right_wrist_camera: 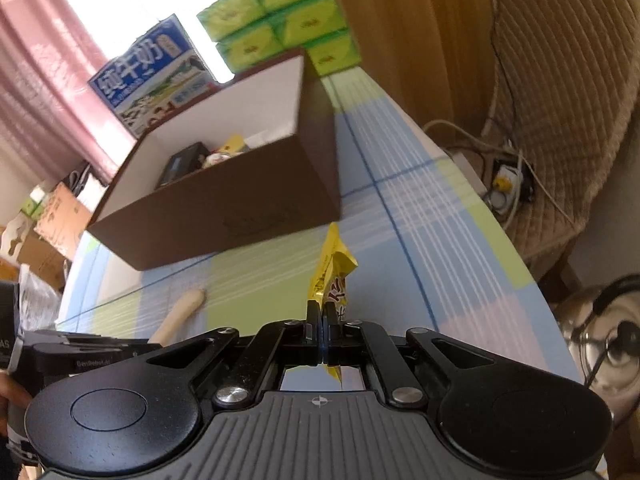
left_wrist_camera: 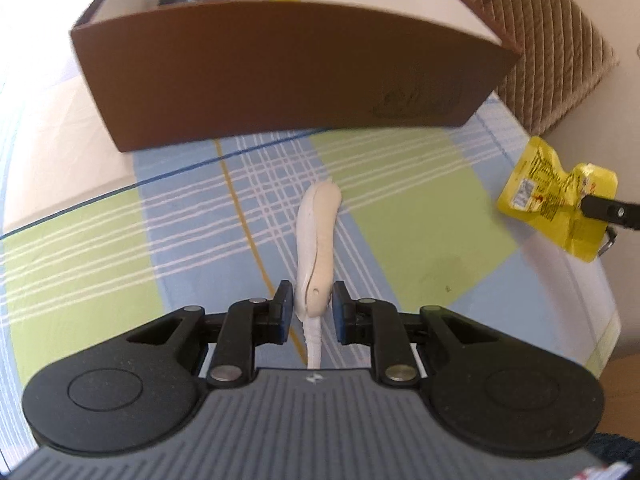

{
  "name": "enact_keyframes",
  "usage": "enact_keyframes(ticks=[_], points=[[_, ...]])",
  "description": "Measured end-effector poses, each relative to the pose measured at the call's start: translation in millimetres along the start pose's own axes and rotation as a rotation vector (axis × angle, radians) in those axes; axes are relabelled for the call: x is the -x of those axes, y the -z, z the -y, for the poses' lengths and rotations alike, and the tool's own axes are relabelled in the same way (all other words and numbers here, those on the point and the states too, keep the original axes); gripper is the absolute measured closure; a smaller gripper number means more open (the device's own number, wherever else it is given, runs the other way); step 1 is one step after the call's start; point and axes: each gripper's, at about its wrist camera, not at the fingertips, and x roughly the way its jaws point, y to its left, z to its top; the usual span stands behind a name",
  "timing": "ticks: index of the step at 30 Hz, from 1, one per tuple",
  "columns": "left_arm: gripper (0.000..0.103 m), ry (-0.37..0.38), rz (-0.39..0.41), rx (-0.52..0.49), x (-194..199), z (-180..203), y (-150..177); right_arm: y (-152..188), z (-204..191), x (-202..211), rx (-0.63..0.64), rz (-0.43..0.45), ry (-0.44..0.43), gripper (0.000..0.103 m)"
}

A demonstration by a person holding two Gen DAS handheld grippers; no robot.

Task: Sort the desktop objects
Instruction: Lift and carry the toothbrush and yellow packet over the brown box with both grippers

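Both grippers loaded, brown box ahead on desk.
Left gripper clamped on cream handle; right gripper pinches yellow packet edge, likely for dropping in.

Green tissue packs are stacked behind a blue milk carton. A quilted chair stands beside the table, a pink curtain at left.

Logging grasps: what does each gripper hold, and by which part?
Left gripper: the cream cable connector, gripped near its cable end. Right gripper: the yellow packet, pinched at one edge.
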Motion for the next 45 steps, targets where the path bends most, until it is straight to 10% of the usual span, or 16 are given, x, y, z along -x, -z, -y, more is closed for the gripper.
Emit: enact_keyframes(ticks=[45], points=[[0.088,0.007,0.281,0.031,113,-3,-39,-56,-71,30,0.212,0.116,-0.162,0.103]])
